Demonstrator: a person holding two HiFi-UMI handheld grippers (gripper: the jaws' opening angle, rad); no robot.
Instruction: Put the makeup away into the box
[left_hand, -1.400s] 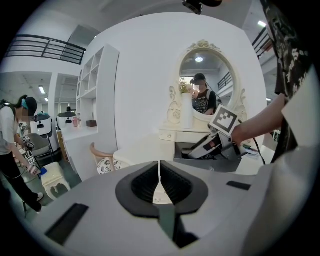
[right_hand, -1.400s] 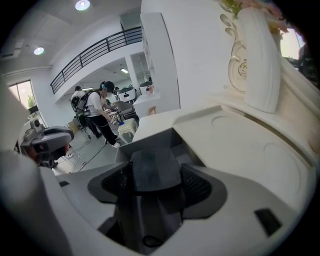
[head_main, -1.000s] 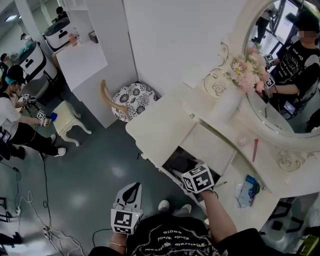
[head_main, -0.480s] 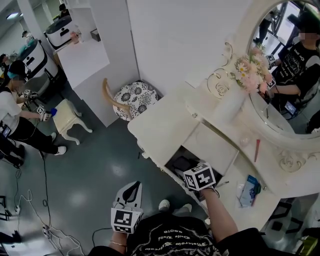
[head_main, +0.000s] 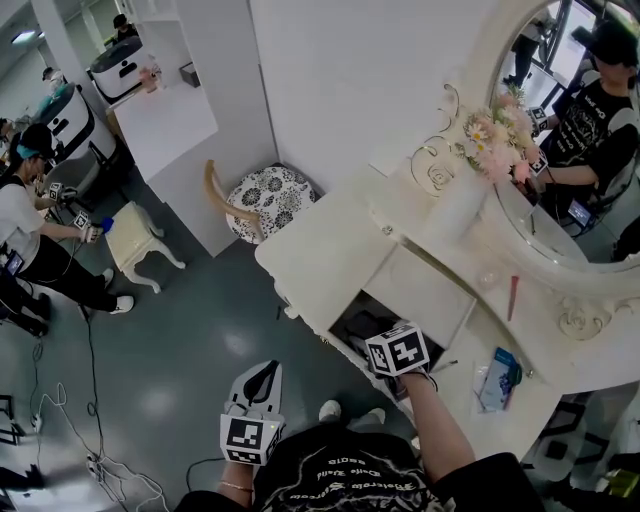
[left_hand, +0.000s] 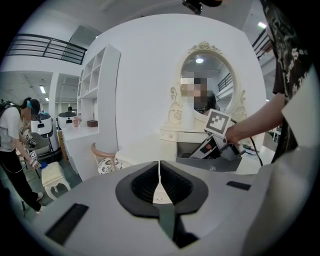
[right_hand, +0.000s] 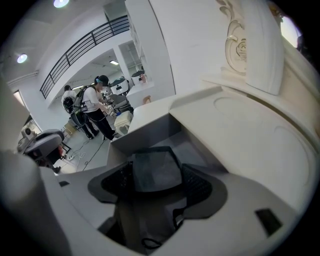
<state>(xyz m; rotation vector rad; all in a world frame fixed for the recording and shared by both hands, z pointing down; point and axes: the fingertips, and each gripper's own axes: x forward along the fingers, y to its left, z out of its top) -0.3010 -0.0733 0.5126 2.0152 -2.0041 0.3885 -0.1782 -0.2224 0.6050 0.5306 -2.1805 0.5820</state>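
The right gripper (right_hand: 157, 184) is clenched on a dark flat case (right_hand: 152, 167), over the open drawer (right_hand: 145, 131) just ahead of it. The left gripper (left_hand: 159, 184) is closed on nothing.

— What is sitting on the cream counter (head_main: 310, 262)?
— A white vase (head_main: 455, 215) is standing by the mirror (head_main: 560, 150), a red stick (head_main: 512, 297) is lying near its frame, and a blue packet (head_main: 497, 378) is resting nearer the front.

Black T-shirt (head_main: 345, 478) with white lettering, square-marker cubes (head_main: 397, 352), black ribbed fingers (left_hand: 144, 184)
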